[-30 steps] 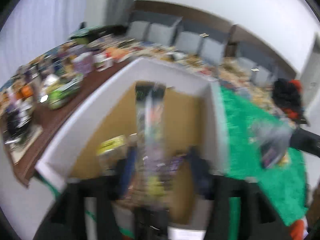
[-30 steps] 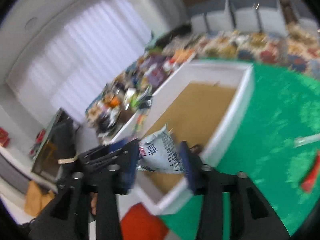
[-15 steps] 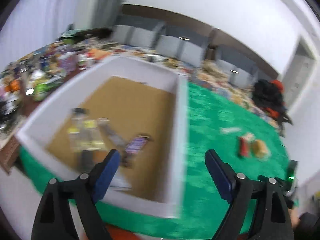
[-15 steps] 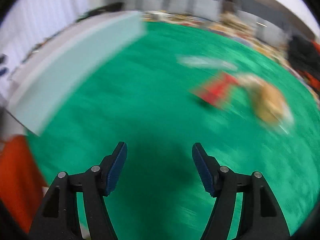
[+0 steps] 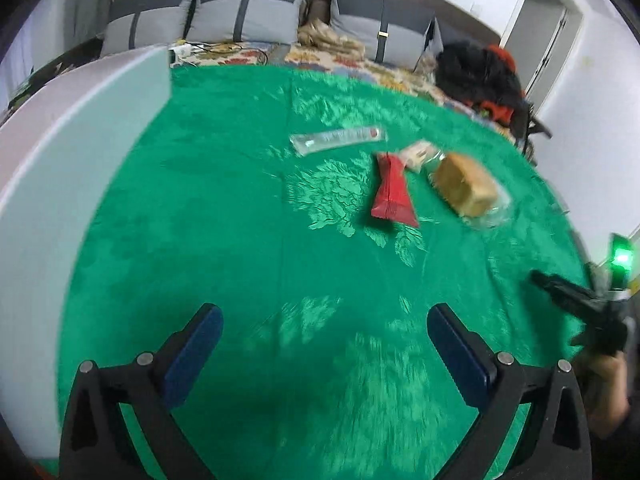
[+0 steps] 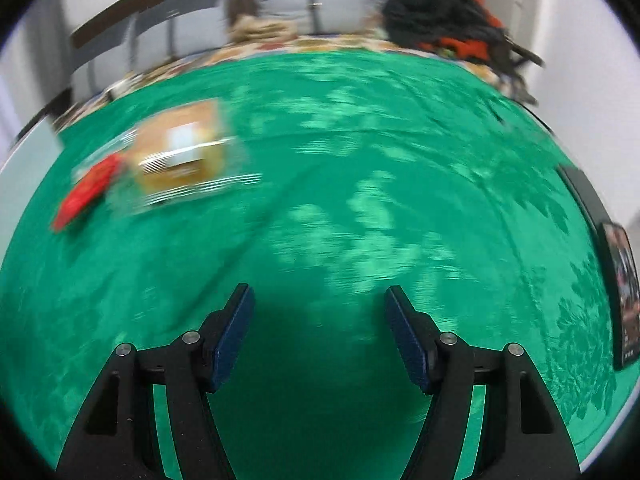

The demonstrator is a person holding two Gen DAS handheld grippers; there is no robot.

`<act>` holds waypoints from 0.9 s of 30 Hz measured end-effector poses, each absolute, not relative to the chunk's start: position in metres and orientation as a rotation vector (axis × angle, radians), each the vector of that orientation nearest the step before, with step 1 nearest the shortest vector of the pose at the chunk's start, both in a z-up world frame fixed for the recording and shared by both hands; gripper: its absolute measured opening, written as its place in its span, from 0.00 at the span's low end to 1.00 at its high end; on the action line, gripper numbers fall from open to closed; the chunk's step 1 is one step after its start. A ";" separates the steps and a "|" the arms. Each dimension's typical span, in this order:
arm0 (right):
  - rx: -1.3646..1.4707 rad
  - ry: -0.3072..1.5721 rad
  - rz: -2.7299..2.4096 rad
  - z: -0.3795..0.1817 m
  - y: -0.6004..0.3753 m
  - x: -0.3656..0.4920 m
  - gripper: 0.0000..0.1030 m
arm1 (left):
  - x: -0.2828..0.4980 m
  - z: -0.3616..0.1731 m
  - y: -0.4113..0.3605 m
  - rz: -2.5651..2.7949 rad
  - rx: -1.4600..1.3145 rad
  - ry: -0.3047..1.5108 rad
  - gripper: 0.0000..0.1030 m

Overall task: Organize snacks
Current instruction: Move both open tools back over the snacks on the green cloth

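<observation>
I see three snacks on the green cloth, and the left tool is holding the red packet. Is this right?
Not quite. In the left wrist view the left tool holds nothing; its jaws are opening over bare green cloth. The red packet lies apart, ahead of it.

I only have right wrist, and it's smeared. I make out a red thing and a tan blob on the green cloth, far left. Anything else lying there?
Observer: Yes. The left wrist view shows a clear stick pack lying flat beyond the red packet, apart from it.
Operator: The tan blob, what is it?
Observer: A bread-like block in a clear wrapper, just right of the red packet, with a small pale packet behind them.
Operator: Where's the bin?
Observer: The white bin's wall fills the left edge of the left wrist view, well away from the snacks.
Operator: Left gripper carrying anything?
Observer: No. The left gripper is opening, with only cloth between its jaws.
</observation>
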State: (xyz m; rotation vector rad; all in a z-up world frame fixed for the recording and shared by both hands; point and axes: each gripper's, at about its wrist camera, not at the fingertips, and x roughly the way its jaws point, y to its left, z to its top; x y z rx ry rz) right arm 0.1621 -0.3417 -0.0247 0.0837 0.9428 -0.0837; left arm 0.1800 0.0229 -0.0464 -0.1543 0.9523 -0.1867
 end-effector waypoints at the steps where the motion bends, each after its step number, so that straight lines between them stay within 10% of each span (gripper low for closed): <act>1: 0.097 0.942 -0.104 -0.026 -0.350 0.163 0.69 | 0.188 -0.053 0.016 -0.180 -0.147 0.958 0.98; 27: 0.090 0.936 -0.175 -0.034 -0.363 0.172 0.84 | 0.229 -0.096 -0.007 -0.084 0.026 0.952 1.00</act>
